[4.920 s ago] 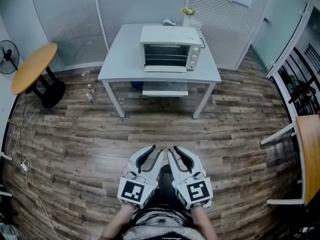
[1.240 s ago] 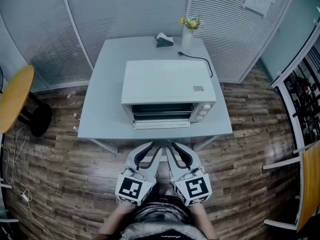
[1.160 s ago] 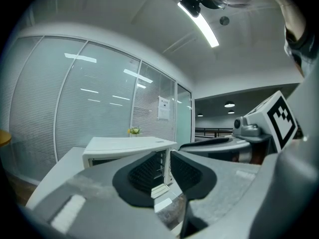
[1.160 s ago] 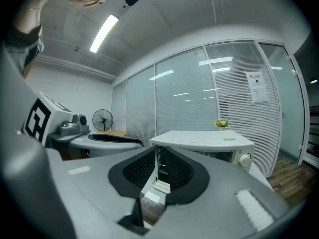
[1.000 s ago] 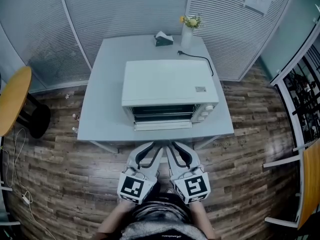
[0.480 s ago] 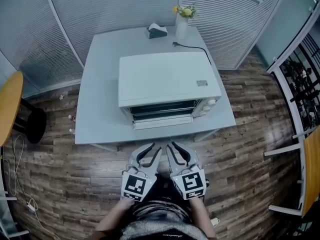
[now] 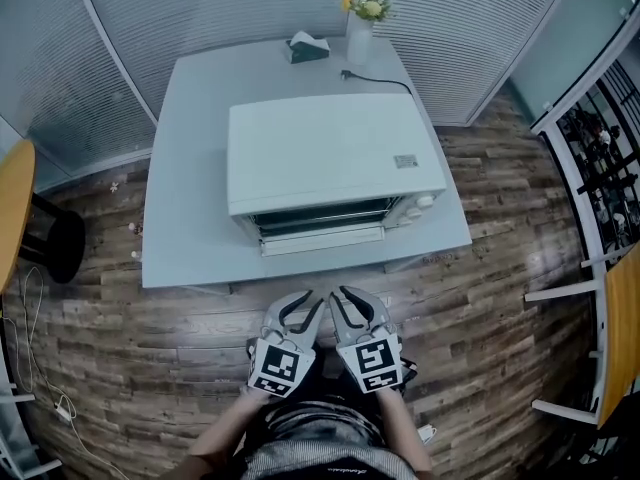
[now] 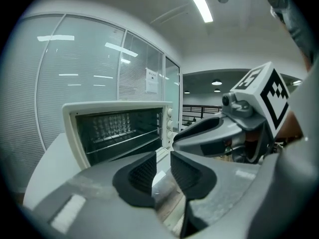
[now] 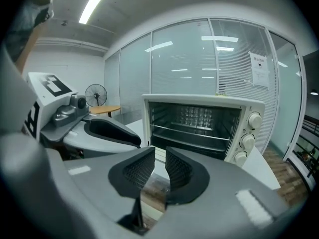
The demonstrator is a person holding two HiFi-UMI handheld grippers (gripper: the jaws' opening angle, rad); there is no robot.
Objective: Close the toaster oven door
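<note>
A white toaster oven (image 7: 330,163) stands on a grey table (image 7: 185,208). Its door (image 7: 322,240) hangs open and lies flat toward me. The wire racks inside show in the left gripper view (image 8: 119,128) and in the right gripper view (image 9: 199,123), with three knobs (image 9: 246,133) on the oven's right side. My left gripper (image 7: 303,306) and right gripper (image 7: 345,303) are held side by side close to my body, short of the table's front edge. Both point at the oven. The pads of each stand slightly apart with nothing between them (image 8: 163,171) (image 9: 159,171).
A vase of flowers (image 7: 362,23), a tissue box (image 7: 307,46) and the oven's power cord (image 7: 385,83) lie behind the oven. A round wooden table (image 7: 10,208) stands at the left, another wooden surface (image 7: 615,338) at the right. A fan (image 9: 96,94) stands far left.
I have come closer to the table, and the oven now looms larger and nearer the grippers. Both grippers stay together with their jaws unchanged.
</note>
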